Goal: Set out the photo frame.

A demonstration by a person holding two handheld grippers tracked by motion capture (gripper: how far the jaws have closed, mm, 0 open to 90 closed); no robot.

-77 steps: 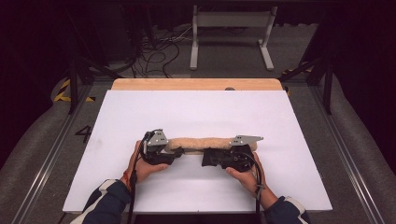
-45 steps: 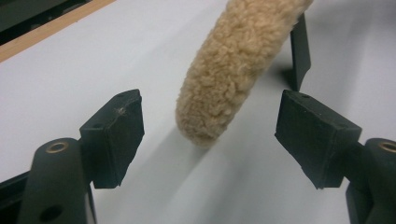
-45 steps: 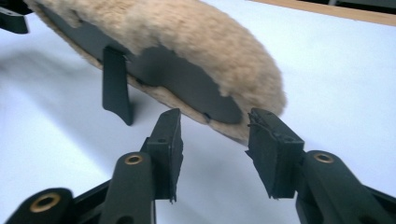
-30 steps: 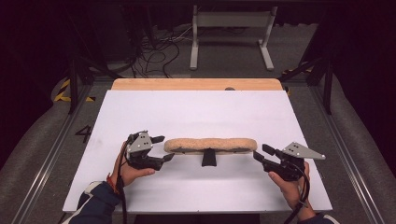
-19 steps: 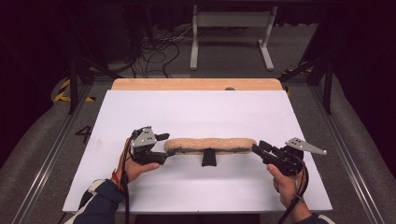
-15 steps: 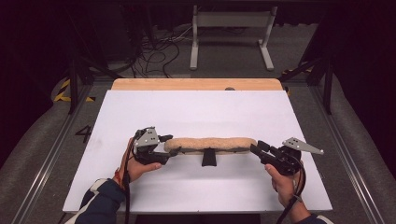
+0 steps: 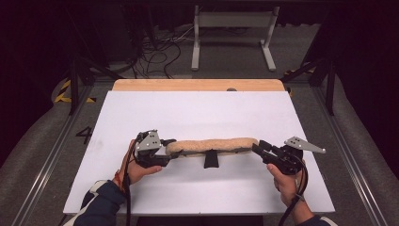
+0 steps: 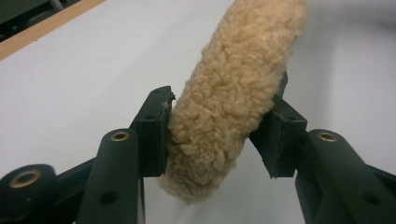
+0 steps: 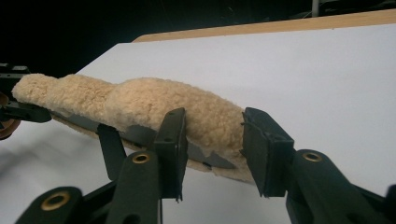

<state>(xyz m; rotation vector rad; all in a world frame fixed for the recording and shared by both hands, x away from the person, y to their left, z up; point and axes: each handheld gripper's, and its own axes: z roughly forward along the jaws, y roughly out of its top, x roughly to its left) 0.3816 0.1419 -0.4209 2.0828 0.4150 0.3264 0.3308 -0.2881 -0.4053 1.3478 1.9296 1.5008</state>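
A long tan fleece pad (image 7: pixel 211 145) lies across the white board (image 7: pixel 197 113), with a short black strap (image 7: pixel 211 160) sticking out under its middle. My left gripper (image 7: pixel 170 148) is at its left end; in the left gripper view both pads press into the fleece pad (image 8: pixel 233 93), the jaws having just been closing. My right gripper (image 7: pixel 258 147) is at the right end. In the right gripper view its jaws, also just closing, meet the sides of the fleece pad (image 9: pixel 140 105), and the strap (image 9: pixel 112 149) hangs below.
The white board rests on a wooden table whose far edge (image 7: pixel 197 84) shows beyond it. A white metal stand (image 7: pixel 230 37) and loose cables (image 7: pixel 155 52) sit on the floor behind. Dark rails (image 7: pixel 42 165) run along both sides.
Both grippers have come inward from beside the pad's ends, so each end now sits between a pair of jaws. The jaws have narrowed. The pad itself has stayed in place.
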